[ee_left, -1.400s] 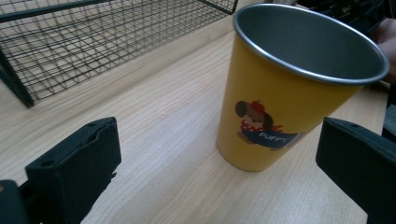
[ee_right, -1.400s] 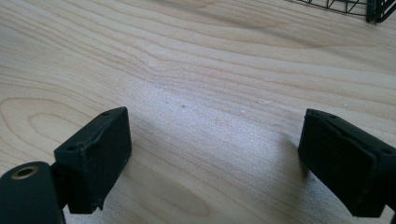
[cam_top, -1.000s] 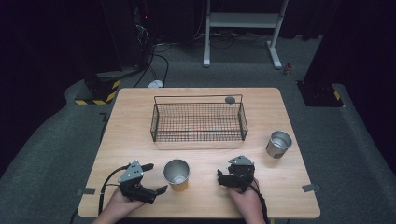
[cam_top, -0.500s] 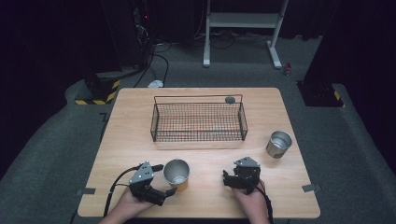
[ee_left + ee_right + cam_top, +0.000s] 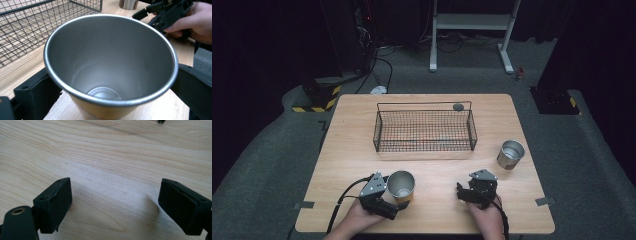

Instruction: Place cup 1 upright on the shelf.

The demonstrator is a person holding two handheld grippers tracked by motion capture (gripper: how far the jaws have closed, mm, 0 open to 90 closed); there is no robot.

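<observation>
A: Cup (image 5: pixel 401 186) upright at near table edge, mouth up, sitting between left gripper (image 5: pixel 388 199) jaws, black pads hugging both walls in left gripper view. Empty inside.

B: Right gripper (image 5: pixel 468 192)?

A: Spread wide over bare wood, pinching nothing, farther off than left. Wire basket (image 5: pixel 424 131) straight ahead of cup, empty. Second cup (image 5: pixel 510 154) right of basket, apart, looks empty too.

basket (image 5: pixel 424 131) behind cup (image 5: pixel 400 186) | second cup (image 5: pixel 510 154) right
</observation>
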